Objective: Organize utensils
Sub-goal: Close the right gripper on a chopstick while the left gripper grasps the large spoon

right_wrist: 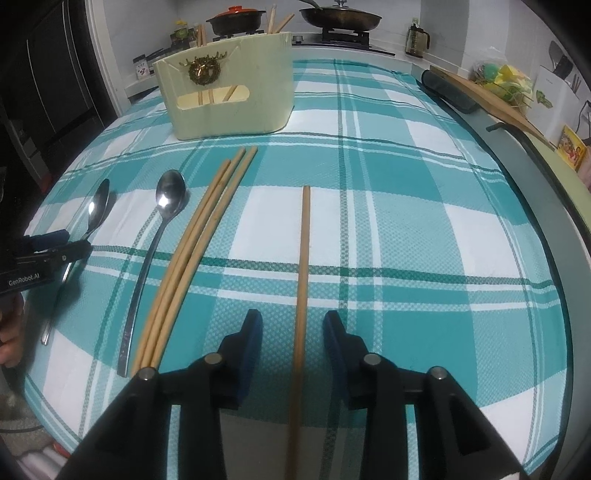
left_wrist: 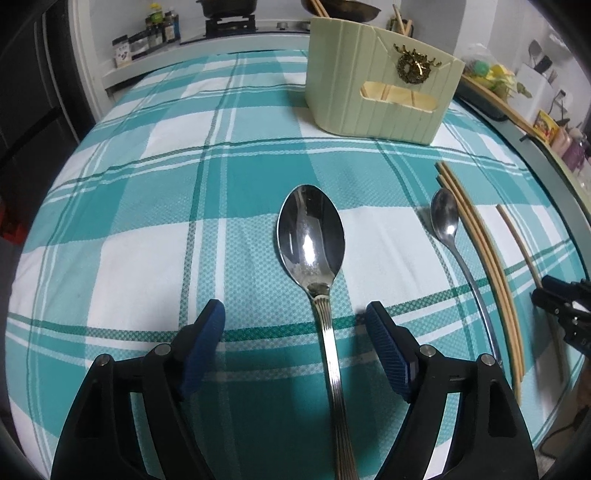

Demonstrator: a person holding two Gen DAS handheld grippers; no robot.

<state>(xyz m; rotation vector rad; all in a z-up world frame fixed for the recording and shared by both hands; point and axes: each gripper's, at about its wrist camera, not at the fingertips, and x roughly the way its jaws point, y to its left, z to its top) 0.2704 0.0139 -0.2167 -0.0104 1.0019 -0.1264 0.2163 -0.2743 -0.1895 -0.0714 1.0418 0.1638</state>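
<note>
A large ribbed-handled spoon lies on the teal checked tablecloth. Its handle runs between the fingers of my left gripper, which is open, with neither blue pad touching it. To its right lie a smaller spoon and three wooden chopsticks side by side. A single chopstick lies apart from them, and its near end passes between the fingers of my right gripper. That gripper is open, with a gap on each side of the stick. A pale green utensil holder with chopsticks in it stands further back.
Behind the table is a stove with a pan and a pot, with bottles on a ledge to its left. A wooden board and a dark roll line the right edge. A hand shows at the left.
</note>
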